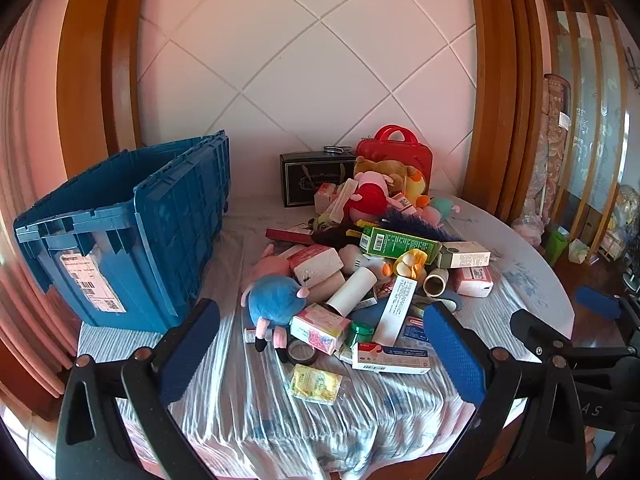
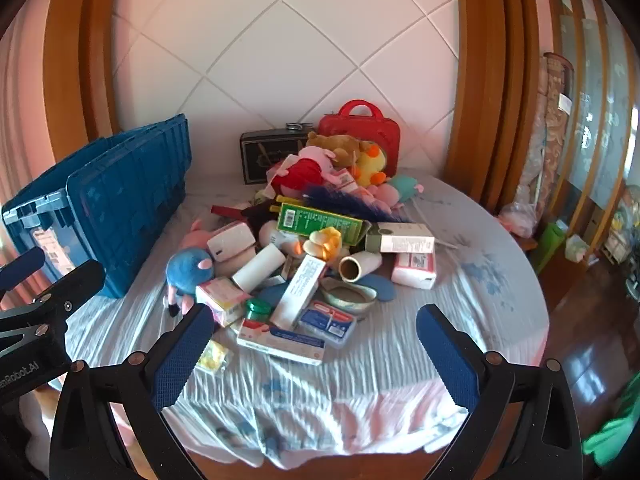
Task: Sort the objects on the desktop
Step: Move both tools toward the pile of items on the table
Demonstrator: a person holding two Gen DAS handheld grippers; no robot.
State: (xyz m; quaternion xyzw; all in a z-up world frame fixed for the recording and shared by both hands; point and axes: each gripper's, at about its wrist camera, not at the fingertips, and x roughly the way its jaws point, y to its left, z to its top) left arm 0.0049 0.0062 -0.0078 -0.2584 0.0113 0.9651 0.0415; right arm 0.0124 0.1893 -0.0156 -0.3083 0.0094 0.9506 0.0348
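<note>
A heap of plush toys, cartons and rolls lies on a round table with a striped cloth point(image 1: 248, 400) point(image 2: 360, 380). At its near left is a blue plush point(image 1: 276, 300) point(image 2: 188, 266). A green carton point(image 1: 400, 243) point(image 2: 320, 220), a white tube point(image 1: 352, 292) point(image 2: 258, 266) and a red-and-white flat box point(image 1: 390, 358) point(image 2: 280, 342) lie in it. A yellow packet point(image 1: 316, 384) lies nearest. A blue crate point(image 1: 132, 236) point(image 2: 100, 204) stands at the left. My left gripper point(image 1: 320, 360) is open and empty before the heap. My right gripper point(image 2: 314, 352) is open and empty too.
A red case point(image 1: 396, 152) point(image 2: 360, 128) and a dark box point(image 1: 316, 178) point(image 2: 268, 152) stand against the tiled back wall. Wooden frames flank the wall. The table's right edge drops to a wooden floor with clutter point(image 2: 560, 240). The other gripper shows at each view's side point(image 1: 560, 340) point(image 2: 44, 280).
</note>
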